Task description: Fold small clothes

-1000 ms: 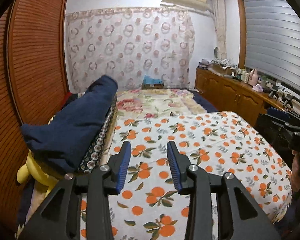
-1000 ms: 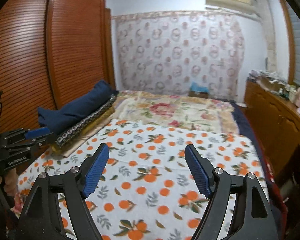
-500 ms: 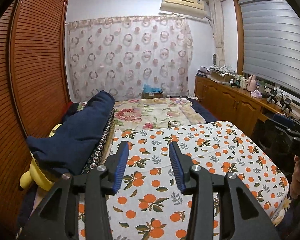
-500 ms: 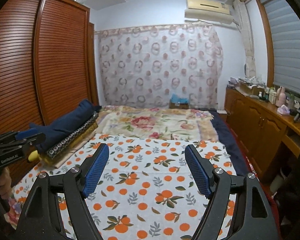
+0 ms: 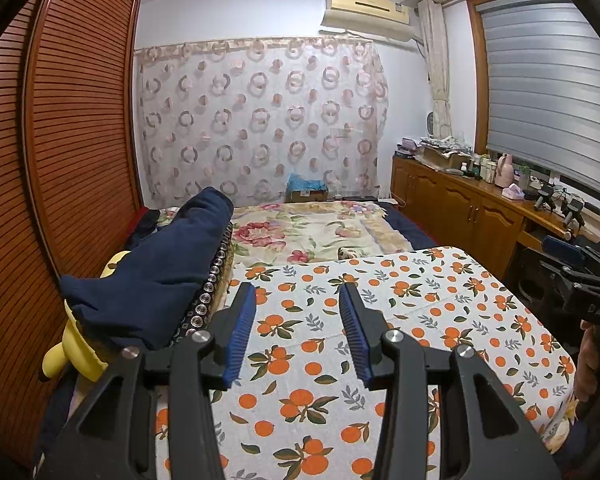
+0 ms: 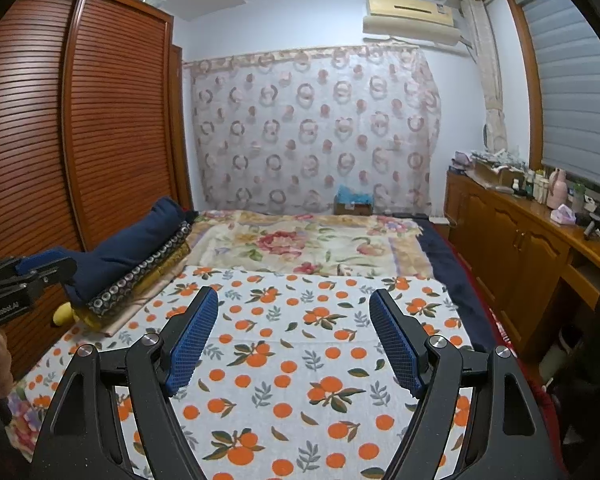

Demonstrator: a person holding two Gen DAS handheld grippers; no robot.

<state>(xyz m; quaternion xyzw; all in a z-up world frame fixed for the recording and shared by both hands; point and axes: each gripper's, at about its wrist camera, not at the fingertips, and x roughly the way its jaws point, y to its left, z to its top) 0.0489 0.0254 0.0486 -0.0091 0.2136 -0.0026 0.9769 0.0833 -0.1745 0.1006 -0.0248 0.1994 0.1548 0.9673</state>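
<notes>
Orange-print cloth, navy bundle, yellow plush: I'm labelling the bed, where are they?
Orange-print cloth (image 6: pixel 300 360): right wrist view, bare middle.
Navy bundle (image 5: pixel 164 276): left wrist view, its top.
Yellow plush (image 5: pixel 74 350): left wrist view, exposed end.

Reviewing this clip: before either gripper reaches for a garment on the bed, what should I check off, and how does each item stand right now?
1. Left gripper empty: ok, nothing between the pads.
2. Right gripper empty, jaws wide: ok.
3. Orange-print cloth lies flat as work surface: ok.
4. Small garment laid out on it: not ok, none visible.
5. Navy fabric pile at the bed's left edge within reach: cannot tell.
</notes>
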